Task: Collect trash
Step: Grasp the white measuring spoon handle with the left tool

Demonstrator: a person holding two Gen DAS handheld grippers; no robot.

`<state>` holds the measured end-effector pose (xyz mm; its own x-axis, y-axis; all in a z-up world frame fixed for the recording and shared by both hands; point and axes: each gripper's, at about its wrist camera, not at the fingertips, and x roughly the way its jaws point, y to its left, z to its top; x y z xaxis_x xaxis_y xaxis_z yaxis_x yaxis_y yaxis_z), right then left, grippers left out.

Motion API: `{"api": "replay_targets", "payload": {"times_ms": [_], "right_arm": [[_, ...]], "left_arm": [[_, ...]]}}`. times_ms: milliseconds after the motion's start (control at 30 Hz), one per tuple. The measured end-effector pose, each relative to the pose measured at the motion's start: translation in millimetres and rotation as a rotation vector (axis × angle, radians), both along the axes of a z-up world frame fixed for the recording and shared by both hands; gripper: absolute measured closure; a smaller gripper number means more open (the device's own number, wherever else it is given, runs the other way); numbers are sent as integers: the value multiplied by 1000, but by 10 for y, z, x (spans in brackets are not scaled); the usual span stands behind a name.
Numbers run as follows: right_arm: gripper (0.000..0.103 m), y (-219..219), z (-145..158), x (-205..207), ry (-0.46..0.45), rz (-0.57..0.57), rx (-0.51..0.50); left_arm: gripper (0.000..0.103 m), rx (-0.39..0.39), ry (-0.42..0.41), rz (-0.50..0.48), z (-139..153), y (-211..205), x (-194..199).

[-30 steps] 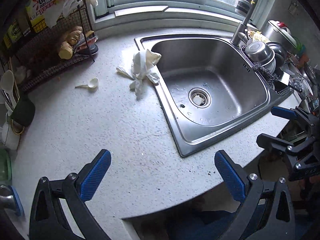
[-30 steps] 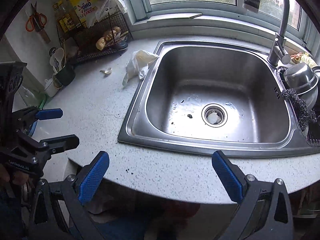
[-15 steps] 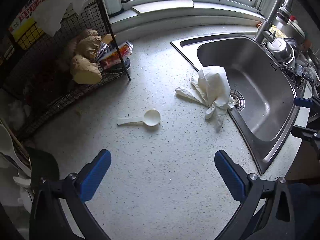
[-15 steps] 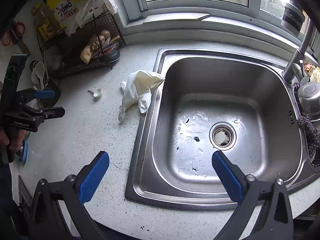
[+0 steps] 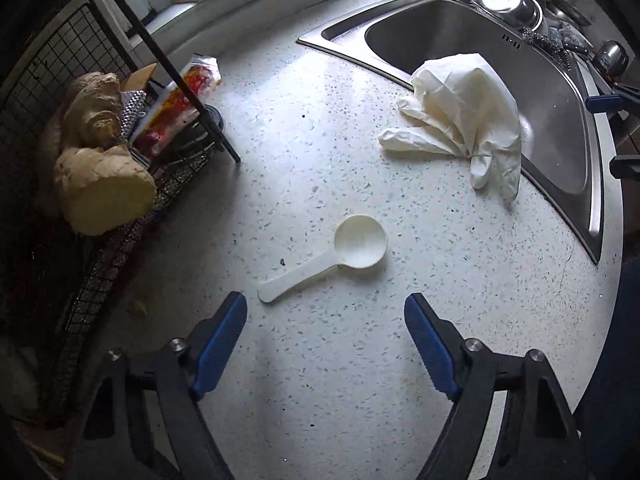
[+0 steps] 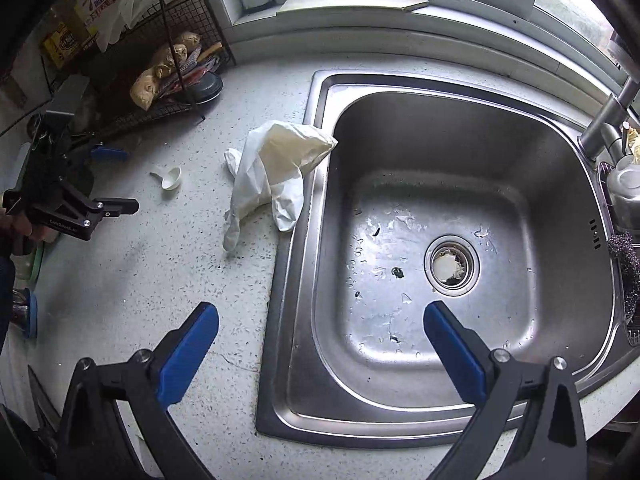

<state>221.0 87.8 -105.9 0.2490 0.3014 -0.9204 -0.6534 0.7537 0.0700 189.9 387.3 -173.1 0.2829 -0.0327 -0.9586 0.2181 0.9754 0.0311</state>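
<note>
A round-bowled plastic scoop (image 5: 343, 254) is seen at twelve o'clock of the left gripper (image 5: 325, 312) (jaws just narrowed, nothing pinched); right gripper (image 6: 320, 320) jaws spread.

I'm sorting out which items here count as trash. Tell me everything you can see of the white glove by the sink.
The white glove is thin and crumpled, apparently disposable plastic or latex, slightly yellowed at the cuff. It lies limp and folded on the speckled countertop, its cuff end draped over the rim of the steel sink, its fingers splayed out flat on the counter. Nothing else touches it; the white scoop lies apart from it, and neither gripper is on it.
</note>
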Motion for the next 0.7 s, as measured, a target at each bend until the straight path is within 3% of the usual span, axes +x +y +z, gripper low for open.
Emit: {"api": "replay_targets", "payload": {"times_ms": [167, 333, 467, 600, 700], "right_arm": [[0, -51, -63, 30, 25, -47, -19], [0, -65, -69, 21, 33, -87, -14], [0, -30, -105, -3, 44, -95, -17], [0, 16, -109, -37, 44, -81, -22], [0, 3, -95, -28, 44, -88, -16]], "left_arm": [[29, 6, 25, -81, -196, -39, 87], [30, -23, 6, -108, -157, -22, 102], [45, -51, -12, -118, -97, 20, 149], [49, -57, -15, -156, -35, -11, 227], [58, -58, -4, -199, -67, -119, 182]]}}
